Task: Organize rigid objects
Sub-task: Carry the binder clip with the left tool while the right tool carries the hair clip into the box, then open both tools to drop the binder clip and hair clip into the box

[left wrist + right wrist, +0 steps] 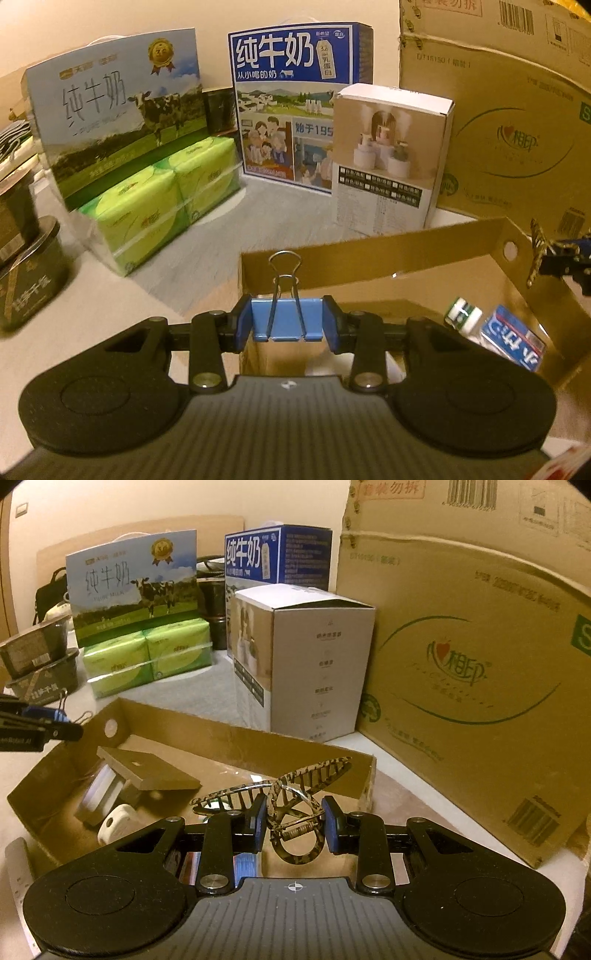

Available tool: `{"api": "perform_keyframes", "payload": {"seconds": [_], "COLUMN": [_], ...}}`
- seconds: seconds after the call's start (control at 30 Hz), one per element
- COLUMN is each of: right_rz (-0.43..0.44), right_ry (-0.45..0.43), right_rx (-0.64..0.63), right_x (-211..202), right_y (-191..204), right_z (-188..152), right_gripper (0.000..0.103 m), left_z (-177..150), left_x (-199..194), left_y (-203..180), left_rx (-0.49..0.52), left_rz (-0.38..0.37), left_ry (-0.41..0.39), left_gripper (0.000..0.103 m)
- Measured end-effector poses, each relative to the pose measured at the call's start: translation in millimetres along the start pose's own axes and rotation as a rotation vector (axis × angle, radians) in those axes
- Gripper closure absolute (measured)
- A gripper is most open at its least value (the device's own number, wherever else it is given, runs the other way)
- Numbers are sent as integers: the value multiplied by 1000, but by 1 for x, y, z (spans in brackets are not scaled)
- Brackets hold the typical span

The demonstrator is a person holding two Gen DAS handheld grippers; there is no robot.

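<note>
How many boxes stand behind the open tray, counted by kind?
Milk boxes: 2
White box: 1
Brown carton: 1
Total: 4

Fig. My left tongs (291, 325): matte black body w/ ribbed grey centre panel, small white mark at its top edge; two round black lobes either side, each w/ a raised disc. Black link arms pinned by silver screws; blue pads on black fingers (243, 325). My right tongs (293, 825): same build, white crosshair mark on the panel, silver screws, dark blue pads, triangular cut-outs in the lobes.
</note>
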State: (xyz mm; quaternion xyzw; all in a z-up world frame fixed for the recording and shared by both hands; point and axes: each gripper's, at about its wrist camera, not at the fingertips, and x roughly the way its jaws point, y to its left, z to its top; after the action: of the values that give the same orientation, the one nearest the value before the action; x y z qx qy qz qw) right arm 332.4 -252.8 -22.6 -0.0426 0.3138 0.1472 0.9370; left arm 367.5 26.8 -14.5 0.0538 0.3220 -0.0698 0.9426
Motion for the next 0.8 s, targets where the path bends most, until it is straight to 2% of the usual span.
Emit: {"api": "perform_keyframes", "payload": {"seconds": [0.03, 0.07, 0.1, 0.13, 0.8], "right_rz": [2, 3, 5, 6, -7], "right_ry": [2, 3, 5, 6, 4], "right_rx": [1, 2, 2, 2, 22], "right_x": [2, 4, 6, 6, 3], "right_y": [0, 1, 2, 2, -1], "right_z": [0, 0, 0, -1, 1], "right_gripper": [72, 72, 72, 72, 72], "left_z": [1, 1, 2, 1, -15], "left_x": [4, 8, 9, 10, -18], "left_y": [0, 0, 0, 0, 2], "left_rx": [1, 6, 8, 6, -24], "left_rz": [4, 9, 16, 19, -12], "left_ry": [-4, -5, -6, -13, -7], "left_gripper": [67, 62, 49, 46, 46]}}
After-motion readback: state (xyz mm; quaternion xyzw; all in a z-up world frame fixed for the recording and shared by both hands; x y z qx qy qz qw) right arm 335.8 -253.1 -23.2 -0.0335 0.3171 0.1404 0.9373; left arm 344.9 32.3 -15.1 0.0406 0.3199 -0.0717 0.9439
